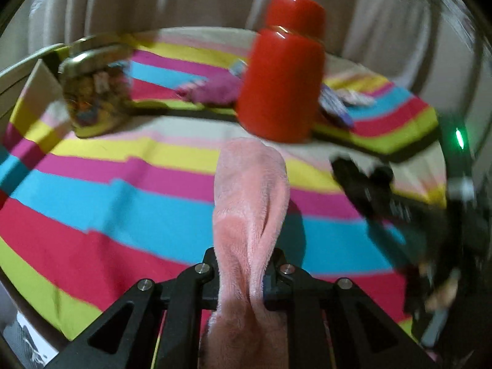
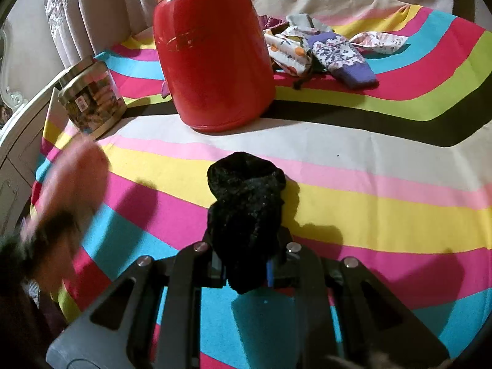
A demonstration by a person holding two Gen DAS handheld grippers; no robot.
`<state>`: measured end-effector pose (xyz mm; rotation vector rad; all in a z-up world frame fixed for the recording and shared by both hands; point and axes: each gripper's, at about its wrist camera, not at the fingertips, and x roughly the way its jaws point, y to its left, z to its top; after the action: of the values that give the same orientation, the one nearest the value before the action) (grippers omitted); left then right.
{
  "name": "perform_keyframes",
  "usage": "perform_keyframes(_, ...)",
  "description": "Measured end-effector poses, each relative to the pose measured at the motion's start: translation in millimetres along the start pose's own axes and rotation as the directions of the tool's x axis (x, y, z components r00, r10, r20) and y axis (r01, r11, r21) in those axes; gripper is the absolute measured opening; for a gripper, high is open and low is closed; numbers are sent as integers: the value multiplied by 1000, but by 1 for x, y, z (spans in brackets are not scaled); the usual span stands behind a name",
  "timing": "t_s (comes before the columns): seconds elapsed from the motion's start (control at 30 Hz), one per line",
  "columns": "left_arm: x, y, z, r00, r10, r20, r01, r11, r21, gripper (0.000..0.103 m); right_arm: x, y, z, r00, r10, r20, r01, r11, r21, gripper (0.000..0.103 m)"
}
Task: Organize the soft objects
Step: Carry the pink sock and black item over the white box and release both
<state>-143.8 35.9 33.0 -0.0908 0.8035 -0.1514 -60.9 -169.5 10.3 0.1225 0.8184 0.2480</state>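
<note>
My left gripper (image 1: 243, 276) is shut on a fuzzy pink sock (image 1: 249, 203) and holds it above the striped cloth; it shows blurred at the left of the right wrist view (image 2: 70, 181). My right gripper (image 2: 246, 264) is shut on a fuzzy black sock (image 2: 246, 196) over the cloth; that gripper shows dark and blurred at the right of the left wrist view (image 1: 384, 196). A pile of soft items lies at the back: a purple floral sock (image 2: 341, 58), floral white fabric (image 2: 289, 46) and a magenta piece (image 1: 212, 92).
A tall red thermos (image 2: 212, 58) stands mid-table on the striped tablecloth (image 2: 369, 190). A glass jar with a metal lid (image 2: 90, 95) stands at the left edge. Curtains (image 2: 92, 15) hang behind. A raised striped layer carries the pile at the back.
</note>
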Motion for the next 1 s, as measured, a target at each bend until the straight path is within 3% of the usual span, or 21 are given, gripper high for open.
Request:
perform_keyframes(0.13,-14,-7,-17,1000,9,-12,-9,999,43,14,-17,-9,-8,999,17,27,-19,997,81,20)
perform_keyframes(0.4,-46,24,-21,999,41,9,-41,998,-46,14,-39,-14,-23,998,59,-1,-58,988,140,20)
perform_keyframes(0.73,-83,41,-24,996,68,61,-62,993,-98,14,-64,41,-21,989,149,19,-150,989,11,20)
perform_keyframes(1.0,-122,69,-27,985,127,114,-104,977,-185,14,-89,95,-22,970,239,29,-233,962,-140,20)
